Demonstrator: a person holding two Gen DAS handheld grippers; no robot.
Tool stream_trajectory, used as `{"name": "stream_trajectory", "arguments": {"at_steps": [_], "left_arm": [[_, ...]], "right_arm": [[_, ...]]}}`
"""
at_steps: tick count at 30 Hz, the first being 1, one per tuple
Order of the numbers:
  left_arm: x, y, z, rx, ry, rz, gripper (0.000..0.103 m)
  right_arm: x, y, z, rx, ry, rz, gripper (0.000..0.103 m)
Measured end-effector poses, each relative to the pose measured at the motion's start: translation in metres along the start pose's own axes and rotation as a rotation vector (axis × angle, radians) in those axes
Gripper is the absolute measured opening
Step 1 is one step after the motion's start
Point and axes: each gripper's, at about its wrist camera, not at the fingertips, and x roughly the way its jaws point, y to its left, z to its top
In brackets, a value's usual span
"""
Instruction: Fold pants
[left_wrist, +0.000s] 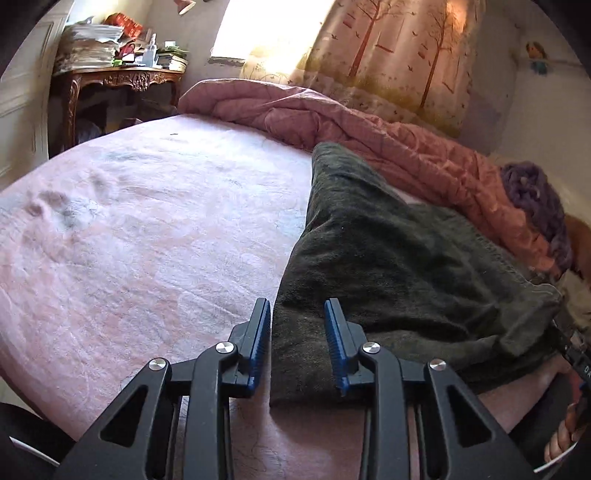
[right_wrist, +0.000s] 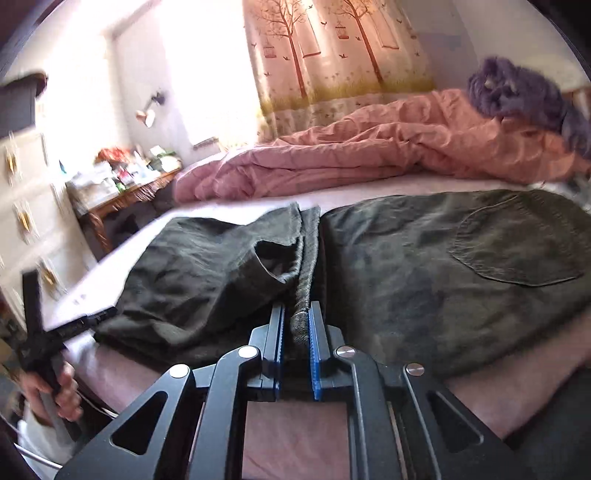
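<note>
Pants: dark olive pants (right_wrist: 424, 280) lie across the pink bed sheet (left_wrist: 140, 229); in the right wrist view they fill the centre and right of the frame, with a rounded back pocket (right_wrist: 517, 247) at the right.
Right gripper: the right gripper (right_wrist: 296, 332) sits at the lower centre of its own view, tilted slightly downward toward the bed, its blue pads pinched close on a bunched fold of the pants' fabric.
Left gripper: the left gripper (left_wrist: 297, 325) sits at the lower centre of its own view, angled down at the near edge of the pants; its jaws stand partly apart, with the cloth's corner lying between and below them, and the pads do not visibly press on it.
Hand: at the lower left of the right wrist view, a hand (right_wrist: 55, 387) grips the other gripper's dark handle.
Background: a rumpled pink duvet (right_wrist: 369, 155) lies across the upper middle, before a tree-print curtain (right_wrist: 332, 55).
</note>
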Motion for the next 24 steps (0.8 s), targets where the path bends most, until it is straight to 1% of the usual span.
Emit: {"name": "stream_trajectory", "arguments": {"at_steps": [2,3,5,7,8,9,10,12,15,17,19,21,22,23,24], "left_arm": [[0.002,0.004,-0.003,-0.01,0.004,0.001,0.032],[0.003,0.006,-0.003,-0.016,0.006,-0.004,0.032],[0.002,0.004,-0.005,0.016,-0.007,0.013,0.034],[-0.002,0.0,-0.008,0.052,-0.028,0.057,0.037],[-0.004,-0.001,-0.009,0.056,-0.038,0.066,0.038],[-0.006,0.0,-0.008,0.055,-0.045,0.062,0.038],[-0.008,0.002,-0.007,0.05,-0.052,0.054,0.037],[-0.015,0.003,-0.007,0.047,-0.076,0.045,0.036],[-0.027,-0.002,-0.008,0.094,-0.142,0.055,0.037],[-0.031,-0.006,-0.01,0.119,-0.179,0.057,0.041],[-0.034,-0.007,-0.011,0.126,-0.205,0.037,0.043],[-0.035,-0.009,-0.014,0.135,-0.227,0.043,0.046],[-0.035,-0.009,-0.014,0.139,-0.233,0.051,0.047],[-0.034,-0.009,-0.015,0.141,-0.234,0.052,0.047],[-0.033,-0.009,-0.015,0.14,-0.231,0.047,0.047]], "right_arm": [[0.02,-0.006,-0.016,-0.004,0.091,-0.042,0.011],[0.029,-0.013,-0.025,0.022,0.111,-0.035,0.011],[0.027,-0.016,-0.028,0.034,0.069,-0.02,0.011],[0.025,-0.013,-0.023,0.017,0.067,-0.042,0.013],[0.024,-0.012,-0.022,0.015,0.067,-0.053,0.017],[0.023,-0.013,-0.02,0.016,0.067,-0.067,0.026],[0.02,-0.014,-0.018,0.021,0.062,-0.072,0.029],[0.012,-0.018,-0.012,0.045,0.035,-0.074,0.03],[0.003,-0.018,-0.006,0.041,-0.014,-0.052,0.03],[0.002,-0.012,-0.004,-0.001,-0.006,-0.043,0.031],[0.004,-0.007,-0.004,-0.012,0.023,0.023,0.031],[0.007,-0.007,-0.005,0.04,0.052,0.107,0.033],[0.009,-0.008,-0.006,0.068,0.057,0.14,0.04],[0.011,-0.006,-0.006,0.078,0.048,0.14,0.047],[0.01,-0.004,-0.007,0.074,0.026,0.115,0.058]]}}
